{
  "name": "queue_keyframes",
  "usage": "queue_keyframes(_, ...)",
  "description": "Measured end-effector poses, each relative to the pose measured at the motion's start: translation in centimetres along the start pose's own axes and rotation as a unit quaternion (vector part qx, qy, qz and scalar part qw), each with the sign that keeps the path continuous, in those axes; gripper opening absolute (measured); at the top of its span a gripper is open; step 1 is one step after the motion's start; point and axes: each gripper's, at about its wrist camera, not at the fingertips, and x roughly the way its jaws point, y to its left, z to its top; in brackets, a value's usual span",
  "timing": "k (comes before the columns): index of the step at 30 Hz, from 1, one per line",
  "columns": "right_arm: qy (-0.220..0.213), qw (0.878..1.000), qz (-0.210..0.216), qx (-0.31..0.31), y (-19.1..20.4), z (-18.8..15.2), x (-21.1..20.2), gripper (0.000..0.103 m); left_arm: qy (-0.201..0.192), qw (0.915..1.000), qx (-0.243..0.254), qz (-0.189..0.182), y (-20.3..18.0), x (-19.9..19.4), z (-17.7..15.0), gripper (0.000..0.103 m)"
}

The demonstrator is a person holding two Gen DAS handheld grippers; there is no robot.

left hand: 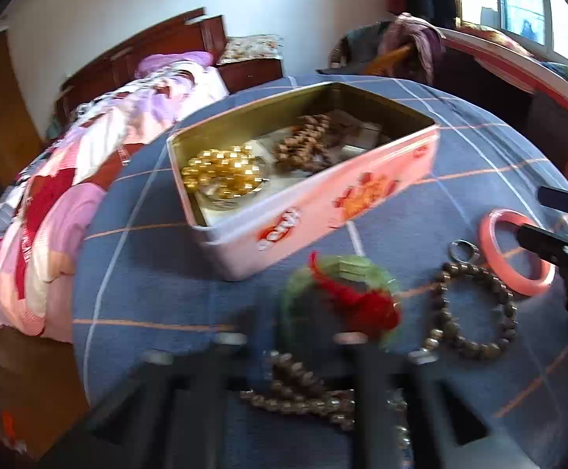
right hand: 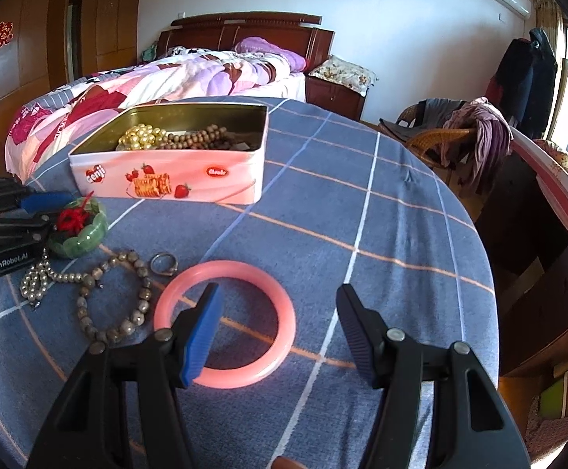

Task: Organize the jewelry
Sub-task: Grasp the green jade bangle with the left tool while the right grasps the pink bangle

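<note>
Left gripper [right hand: 51,221] angled down beside tin [right hand: 167,179], jaws clamped on green bangle [right hand: 81,236]; right gripper [right hand: 280,336] jaws apart over pink bangle [right hand: 280,305].

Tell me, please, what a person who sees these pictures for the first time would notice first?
Probably the pink biscuit tin, lid off, standing on the blue checked cloth with gold beads and brown beads inside. In front of it loose jewelry lies on the cloth: a pink bangle by the open right gripper, and a green bangle with red thread at the left gripper.
</note>
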Motion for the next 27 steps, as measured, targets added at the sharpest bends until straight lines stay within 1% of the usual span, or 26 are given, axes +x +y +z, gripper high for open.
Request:
queue_keyframes(1,0.002,1.0,0.001,0.001,-0.1,0.0,0.1,0.062,-0.004,1.0,-0.001,0.001,0.0,-0.2,-0.1,0.006)
queue_keyframes(3,0.004,1.0,0.005,0.004,-0.2,0.0,0.1,0.062,-0.013,0.9998,-0.005,-0.01,0.2,-0.8,-0.1,0.006)
queue_keyframes(4,0.006,1.0,0.006,0.004,-0.3,0.0,0.2,0.057,-0.018,0.9997,-0.008,-0.012,0.3,-1.2,-0.1,0.006)
queue_keyframes(5,0.011,1.0,0.007,0.003,-0.3,0.0,0.3,0.049,-0.025,0.9996,-0.011,-0.012,0.4,-1.6,-0.1,0.006)
queue_keyframes(6,0.017,1.0,0.009,0.003,-0.3,0.0,0.5,0.045,-0.04,0.999,-0.015,-0.012,0.7,-2.5,0.1,0.006)
queue_keyframes(7,0.02,1.0,0.011,0.003,-0.3,0.1,0.7,0.038,-0.052,0.9984,-0.016,-0.012,0.8,-3.2,0.2,0.006)
queue_keyframes(8,0.022,1.0,0.013,0.004,-0.4,0.1,0.8,0.034,-0.062,0.9979,-0.017,-0.012,0.9,-3.9,0.3,0.006)
queue_keyframes(12,0.029,0.999,0.018,-0.001,-0.4,-0.1,0.7,0.032,-0.088,0.9959,-0.018,-0.007,1.0,-5.8,0.8,0.006)
queue_keyframes(13,0.029,0.999,0.019,-0.001,-0.4,-0.1,0.7,0.028,-0.093,0.9954,-0.018,-0.006,1.0,-6.1,0.9,0.006)
queue_keyframes(14,0.028,0.999,0.023,-0.001,-0.4,-0.1,0.7,0.013,-0.095,0.9953,-0.017,-0.004,1.1,-6.3,0.9,0.006)
queue_keyframes(17,0.025,0.999,0.026,-0.005,-0.1,-0.2,0.6,0.013,-0.095,0.9953,-0.018,-0.004,1.1,-6.3,0.9,0.006)
queue_keyframes(19,0.02,0.999,0.035,-0.004,0.1,-0.3,0.3,0.013,-0.095,0.9953,-0.021,-0.007,1.0,-6.3,0.9,0.006)
queue_keyframes(27,-0.03,0.999,0.032,-0.006,0.7,0.6,-2.1,0.012,-0.105,0.994,-0.029,-0.002,1.8,-7.1,1.1,0.006)
